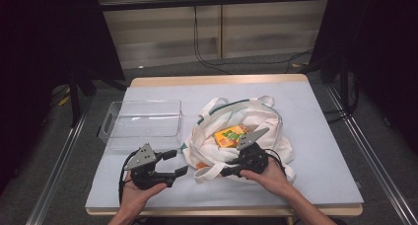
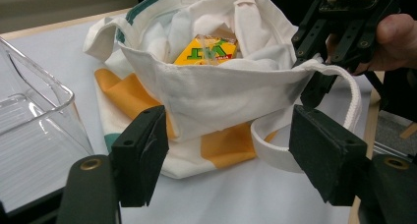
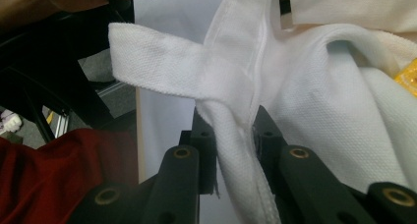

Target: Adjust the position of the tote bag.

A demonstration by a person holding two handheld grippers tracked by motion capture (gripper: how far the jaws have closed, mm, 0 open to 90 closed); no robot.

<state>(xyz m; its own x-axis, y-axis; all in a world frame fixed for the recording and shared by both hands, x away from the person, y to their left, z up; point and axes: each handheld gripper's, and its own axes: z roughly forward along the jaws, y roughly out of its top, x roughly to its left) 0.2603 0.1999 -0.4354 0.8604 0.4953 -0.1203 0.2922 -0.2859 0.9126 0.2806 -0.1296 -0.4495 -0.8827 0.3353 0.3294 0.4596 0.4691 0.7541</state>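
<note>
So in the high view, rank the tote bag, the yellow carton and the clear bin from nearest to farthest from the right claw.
1. Tote bag: its rim is pinched in the right claw, at the near edge.
2. Yellow carton: inside the bag, just beyond the claw.
3. Clear bin: on the table's left side, past the bag.

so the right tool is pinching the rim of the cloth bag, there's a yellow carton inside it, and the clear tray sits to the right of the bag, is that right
Not quite. In the high view the clear tray sits left of the cloth bag, not right. The right tool does pinch the rim, and the yellow carton lies inside.
</note>
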